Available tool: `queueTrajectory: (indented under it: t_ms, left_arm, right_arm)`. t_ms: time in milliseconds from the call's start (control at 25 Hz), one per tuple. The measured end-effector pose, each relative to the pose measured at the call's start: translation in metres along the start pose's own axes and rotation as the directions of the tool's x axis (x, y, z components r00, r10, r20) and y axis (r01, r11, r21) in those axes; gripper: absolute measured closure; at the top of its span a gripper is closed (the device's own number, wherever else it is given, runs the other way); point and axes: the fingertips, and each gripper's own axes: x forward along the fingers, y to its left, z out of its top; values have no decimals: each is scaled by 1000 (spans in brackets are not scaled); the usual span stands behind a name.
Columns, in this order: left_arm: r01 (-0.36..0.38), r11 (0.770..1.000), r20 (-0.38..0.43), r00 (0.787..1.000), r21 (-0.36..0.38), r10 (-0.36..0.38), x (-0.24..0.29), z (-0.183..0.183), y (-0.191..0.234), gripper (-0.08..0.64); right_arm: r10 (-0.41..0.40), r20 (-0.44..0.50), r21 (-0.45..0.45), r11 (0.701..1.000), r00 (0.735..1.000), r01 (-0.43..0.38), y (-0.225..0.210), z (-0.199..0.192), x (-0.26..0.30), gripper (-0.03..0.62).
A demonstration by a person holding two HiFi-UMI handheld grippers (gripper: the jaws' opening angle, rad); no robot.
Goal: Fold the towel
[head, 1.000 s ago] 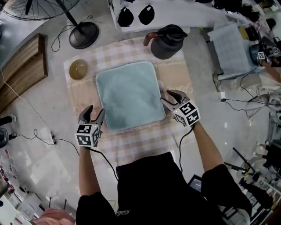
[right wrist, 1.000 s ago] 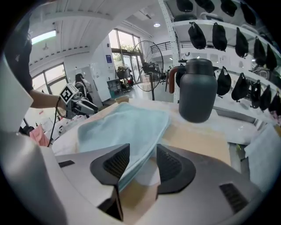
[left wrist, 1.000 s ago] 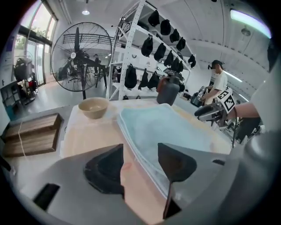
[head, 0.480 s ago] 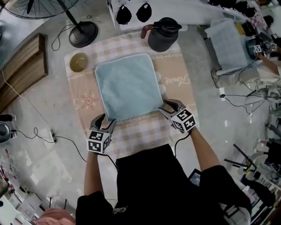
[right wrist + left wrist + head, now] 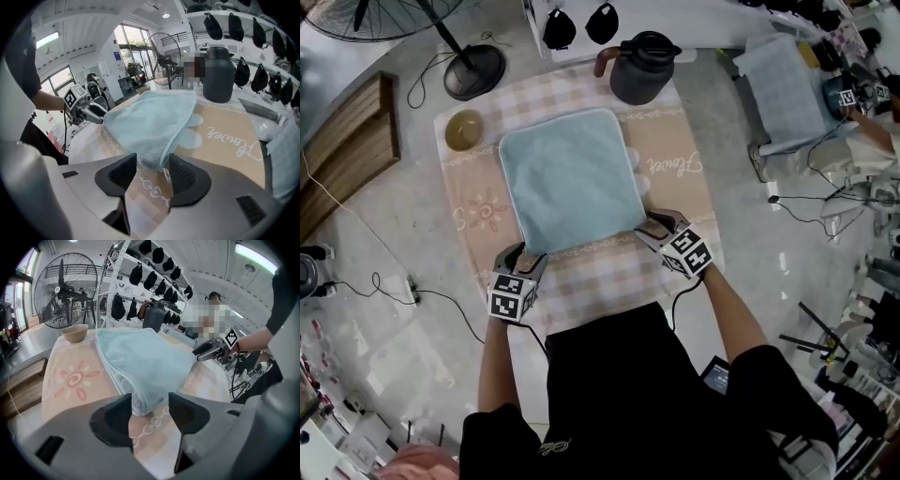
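Light blue terry towel [image 5: 572, 183] lies flat, roughly square, on the pink-and-beige checked cloth [image 5: 600, 281] covering the desk. Its edges show two layers in both gripper views, so I judge one fold done.

Left gripper [image 5: 521, 259] is at the near left corner: jaws released, corner between them, pads not pressing. Right gripper [image 5: 656, 225] is at the near right corner: jaws have just been opening, corner between them, no grasp visible.

Nothing is lifted. Left to do, by my reading: clench on both near corners, carry them to the far edge, flatten.
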Motion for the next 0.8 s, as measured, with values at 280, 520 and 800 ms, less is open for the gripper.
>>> queueTrajectory:
  t_ms: [280,520,800]
  left_arm:
    - [12,1000,-34,999,17,-12,7,-6,-2,331]
    - [11,999,-47,999,30,-9,6,-14,-3,344]
    - [2,1000,-40,999,18,-1,4,-23,-1,390]
  right_arm:
    - [-9,-51,-45,999,999,6,1,-6,15,394]
    - [-23,-68,-47,999,997,20,-1,-12,12,433]
    - [-35,-44,-12,999,998,35,0,-17,15,414]
